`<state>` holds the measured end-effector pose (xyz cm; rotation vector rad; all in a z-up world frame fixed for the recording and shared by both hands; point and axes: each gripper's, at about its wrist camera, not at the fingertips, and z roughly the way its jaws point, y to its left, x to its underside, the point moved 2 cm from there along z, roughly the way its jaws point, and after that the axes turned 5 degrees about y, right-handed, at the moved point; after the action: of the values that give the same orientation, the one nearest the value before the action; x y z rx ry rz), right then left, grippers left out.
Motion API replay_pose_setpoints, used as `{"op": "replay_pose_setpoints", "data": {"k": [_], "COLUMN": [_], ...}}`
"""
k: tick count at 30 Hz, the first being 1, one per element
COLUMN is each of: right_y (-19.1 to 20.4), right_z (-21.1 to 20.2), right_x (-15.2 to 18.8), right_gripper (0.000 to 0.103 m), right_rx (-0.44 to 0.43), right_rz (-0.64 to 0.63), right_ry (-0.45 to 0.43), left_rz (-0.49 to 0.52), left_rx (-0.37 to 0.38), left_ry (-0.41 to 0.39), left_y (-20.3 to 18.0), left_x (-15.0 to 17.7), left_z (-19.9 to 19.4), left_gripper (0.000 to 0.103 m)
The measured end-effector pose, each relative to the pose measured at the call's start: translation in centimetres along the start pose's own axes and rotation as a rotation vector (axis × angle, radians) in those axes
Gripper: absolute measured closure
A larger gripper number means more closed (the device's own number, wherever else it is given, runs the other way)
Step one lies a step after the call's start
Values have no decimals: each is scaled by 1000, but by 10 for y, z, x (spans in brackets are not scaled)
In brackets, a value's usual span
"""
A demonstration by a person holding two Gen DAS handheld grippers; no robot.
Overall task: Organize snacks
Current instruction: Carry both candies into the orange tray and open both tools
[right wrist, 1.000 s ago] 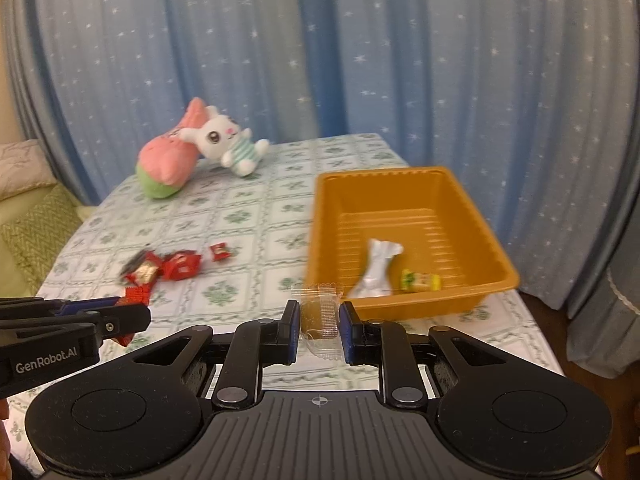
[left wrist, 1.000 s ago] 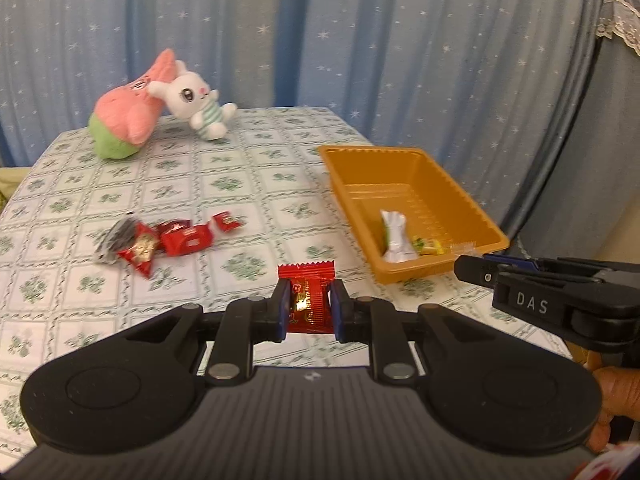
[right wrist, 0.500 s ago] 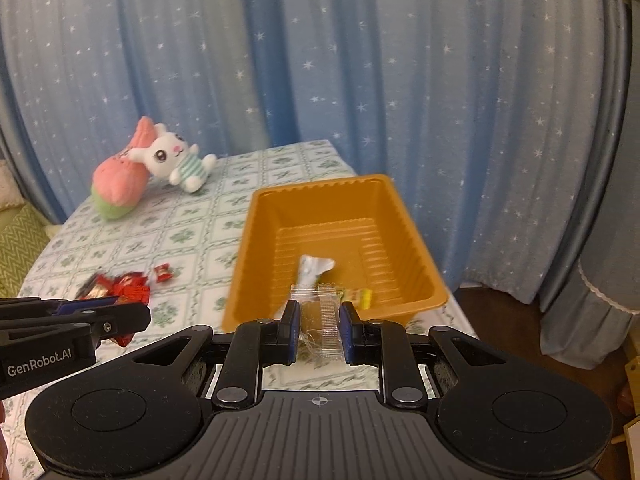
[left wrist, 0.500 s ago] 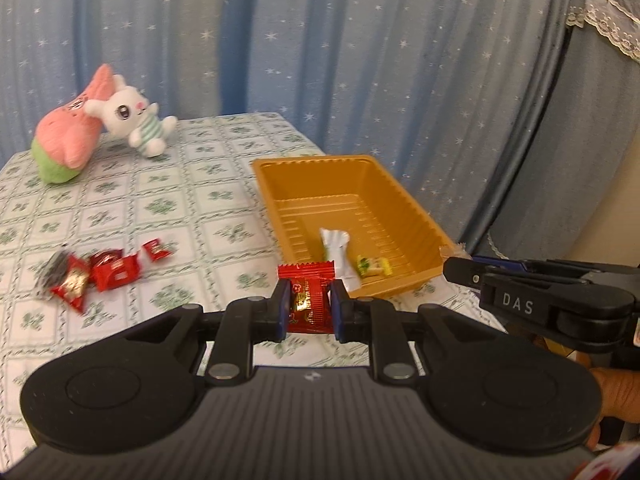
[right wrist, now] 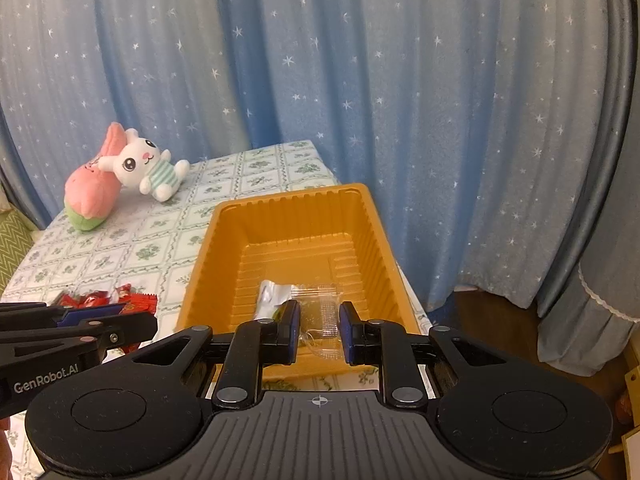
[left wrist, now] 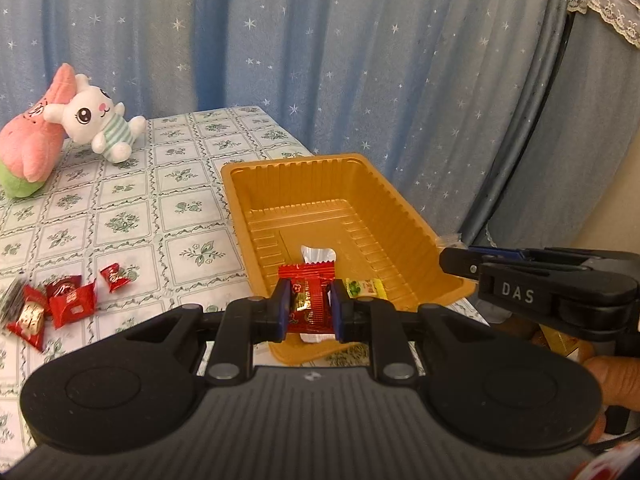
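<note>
Two wrapped snacks are carried at once, one in each gripper, above the near end of the orange tray (left wrist: pixel 404 216). A red candy packet (left wrist: pixel 307 304) is clamped between the fingers of the left gripper (left wrist: pixel 308 310), held by its flat middle with the crimped ends left free. A clear plastic packet (right wrist: pixel 320 320) sits between the fingers of the right gripper (right wrist: pixel 319 330); the gap looks wider than the packet, so it cannot be told whether it is pinched or already let go. Inside the tray a white wrapper (left wrist: pixel 318 255) and a small yellow-green sweet (left wrist: pixel 365 287) are already lying. More red packets (left wrist: pixel 72 306) are scattered on the checked tablecloth (left wrist: pixel 120 200), well apart from the tray, so the sorting is judged partly done. Such packets are judged very light, thin and crinkly; the film is likely slippery, so a hold across the flat body is preferred over the frilled edge, and only slight pressure is needed. Two plush toys (left wrist: pixel 60 128) are propped at the far end of the table. The letters "DAS" are read on the right gripper's side in the left view, and "GenRobot.AI" on the left gripper's side in the right view; the print on the red packet is too small to be read.
</note>
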<state>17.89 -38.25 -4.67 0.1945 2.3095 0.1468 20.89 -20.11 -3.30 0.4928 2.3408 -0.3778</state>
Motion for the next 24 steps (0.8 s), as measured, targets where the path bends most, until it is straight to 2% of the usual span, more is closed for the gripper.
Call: {"op": "replay_pose_setpoints", "data": {"k": [13, 15, 24], "right_y": [-11, -13, -13], "right_z": [25, 25, 29], "right_x": [-8, -7, -9], "right_gripper": [82, 82, 82], "right_rx": [9, 11, 5], "right_rz": [10, 12, 25], "right_ry": [16, 19, 26], "left_rz": [2, -1, -38], "left_rx": [27, 36, -10], "left_ry": [18, 24, 28], "left_y": [2, 3, 19], "left_x": [-16, -16, -1], "left_z": [44, 48, 34], "left_gripper": [84, 78, 76]}}
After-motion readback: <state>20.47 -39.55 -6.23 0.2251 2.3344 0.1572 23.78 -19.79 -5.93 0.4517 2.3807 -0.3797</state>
